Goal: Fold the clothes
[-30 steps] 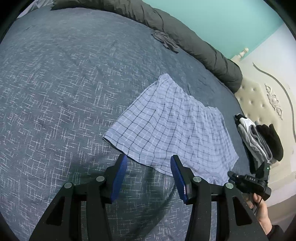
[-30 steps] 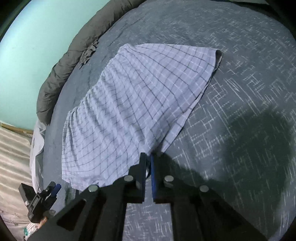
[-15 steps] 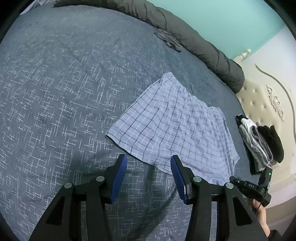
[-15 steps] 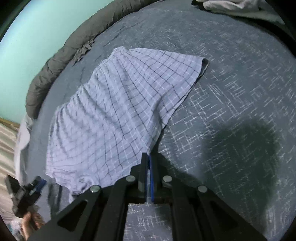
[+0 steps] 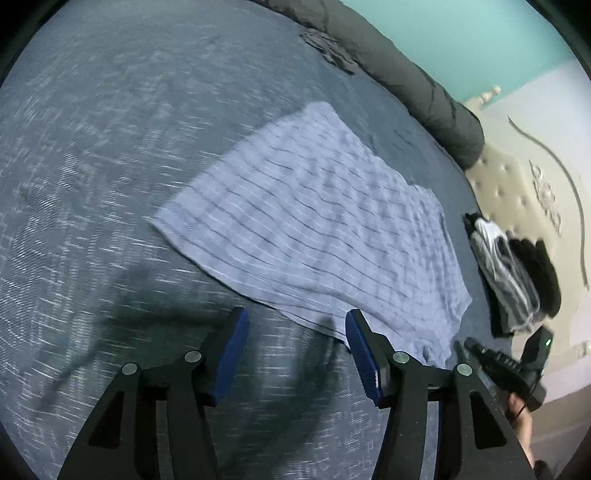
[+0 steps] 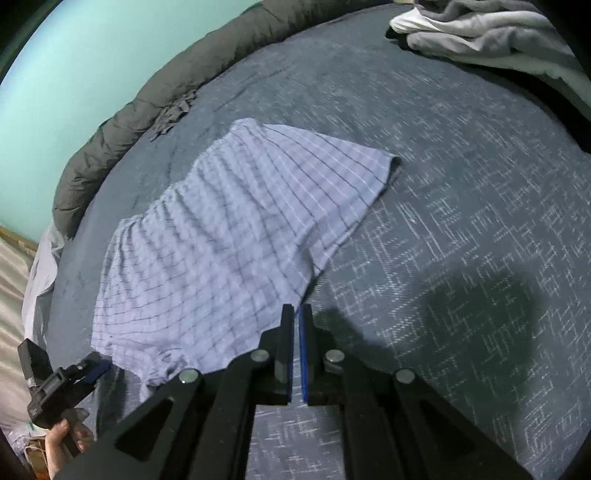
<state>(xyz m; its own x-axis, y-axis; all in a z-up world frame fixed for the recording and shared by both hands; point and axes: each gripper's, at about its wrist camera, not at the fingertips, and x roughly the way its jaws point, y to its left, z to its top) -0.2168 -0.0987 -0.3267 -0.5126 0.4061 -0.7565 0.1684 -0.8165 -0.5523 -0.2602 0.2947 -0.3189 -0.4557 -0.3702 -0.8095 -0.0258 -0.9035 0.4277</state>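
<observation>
on the dark blue patterned bed (image 5: 110,129) the pale checked cloth shorts (image 5: 325,229) lie flat, unfolded; left tongs (image 5: 295,332) released and just widened, nothing between; right tongs (image 6: 296,321) clenched empty.

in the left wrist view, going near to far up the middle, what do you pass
left gripper with fingers apart → dark patterned bedspread → checked shorts lying flat → small dark crumpled cloth → rolled grey duvet → teal wall
</observation>
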